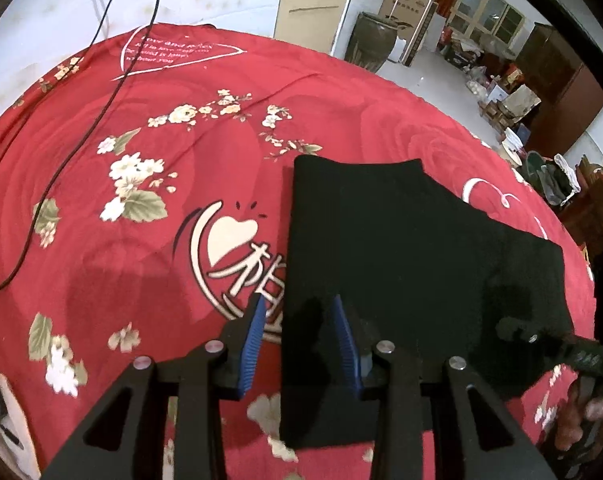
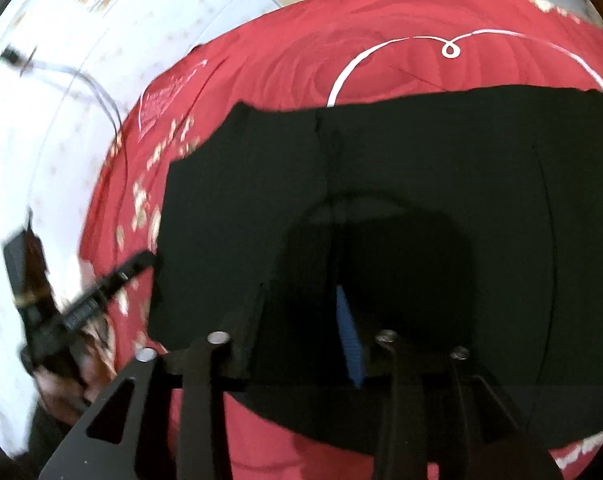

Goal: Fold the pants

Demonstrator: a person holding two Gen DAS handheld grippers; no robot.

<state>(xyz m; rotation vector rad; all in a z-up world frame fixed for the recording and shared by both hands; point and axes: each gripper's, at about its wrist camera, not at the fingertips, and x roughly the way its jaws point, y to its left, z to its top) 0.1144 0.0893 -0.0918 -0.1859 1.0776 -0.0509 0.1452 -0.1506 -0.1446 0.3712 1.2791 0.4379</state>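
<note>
Pants (image 1: pixel 401 248), black and folded, lie flat on a red floral bedspread (image 1: pixel 121 240). Only the left wrist view shows the left gripper (image 1: pixel 301 340) parted over their left edge, plus jar (image 1: pixel 371 42), boxes and cupboards behind. The right wrist view, blurred, shows the right gripper (image 2: pixel 301 320) over the cloth, jaws narrow; whether it grips is unclear.
</note>
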